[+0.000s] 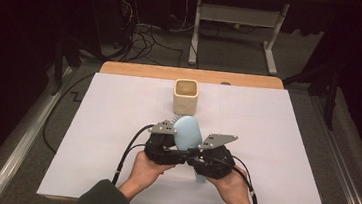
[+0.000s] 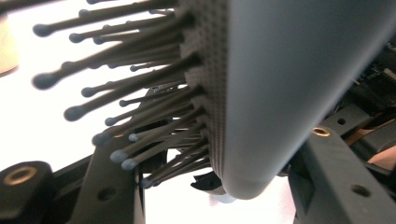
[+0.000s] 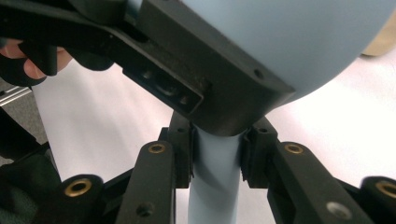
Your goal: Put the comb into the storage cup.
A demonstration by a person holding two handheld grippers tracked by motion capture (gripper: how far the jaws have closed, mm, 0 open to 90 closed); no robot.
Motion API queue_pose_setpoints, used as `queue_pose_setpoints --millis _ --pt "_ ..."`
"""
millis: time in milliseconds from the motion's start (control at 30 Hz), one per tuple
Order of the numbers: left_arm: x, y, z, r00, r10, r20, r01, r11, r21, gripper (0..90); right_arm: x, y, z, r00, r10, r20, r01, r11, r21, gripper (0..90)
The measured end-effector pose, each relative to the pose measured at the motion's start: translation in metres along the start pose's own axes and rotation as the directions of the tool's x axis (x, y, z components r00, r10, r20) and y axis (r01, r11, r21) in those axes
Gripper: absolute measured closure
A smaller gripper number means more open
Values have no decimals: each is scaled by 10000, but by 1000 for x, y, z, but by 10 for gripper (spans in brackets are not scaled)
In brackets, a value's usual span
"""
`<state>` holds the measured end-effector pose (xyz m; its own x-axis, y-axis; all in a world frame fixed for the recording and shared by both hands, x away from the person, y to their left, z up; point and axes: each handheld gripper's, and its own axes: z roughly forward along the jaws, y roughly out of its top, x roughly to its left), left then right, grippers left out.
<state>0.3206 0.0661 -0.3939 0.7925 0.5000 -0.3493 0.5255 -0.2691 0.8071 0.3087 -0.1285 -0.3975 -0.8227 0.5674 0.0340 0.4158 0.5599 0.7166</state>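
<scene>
A pale blue hairbrush [image 1: 187, 132] is held just above the white sheet, bristles to the left and head toward the far side. My right gripper [image 1: 202, 160] is shut on its handle [image 3: 215, 186]; both pads of the right gripper [image 3: 215, 158] clamp it just below the head [image 3: 299, 42]. My left gripper [image 1: 169, 140] is shut across the head. In the left gripper view the left gripper [image 2: 224, 186] has one jaw among the dark bristles [image 2: 116, 93] and the other against the smooth back [image 2: 289, 84].
A cream square cup [image 1: 185, 96] stands upright on the far middle of the white sheet [image 1: 275, 141], just beyond the brush. The wooden table edge [image 1: 137, 70] runs behind it. Cables and a desk frame lie on the floor past the table.
</scene>
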Motion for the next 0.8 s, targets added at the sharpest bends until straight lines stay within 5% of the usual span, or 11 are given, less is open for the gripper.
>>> queue_pose_setpoints --millis 167,533,800 --pt "-1 4 -4 10000 -6 -11 6 10000 -51 542 -2 3 -2 9998 81 -189 -83 9999 -131 692" --pt "0 5 -9 9998 116 -156 -114 9999 118 544 -8 -3 -7 9995 218 -231 -230 9983 -538 430" --pt "4 6 -15 9994 62 -339 -60 10000 41 543 -11 -10 -14 9995 293 -126 -303 9956 -883 374"
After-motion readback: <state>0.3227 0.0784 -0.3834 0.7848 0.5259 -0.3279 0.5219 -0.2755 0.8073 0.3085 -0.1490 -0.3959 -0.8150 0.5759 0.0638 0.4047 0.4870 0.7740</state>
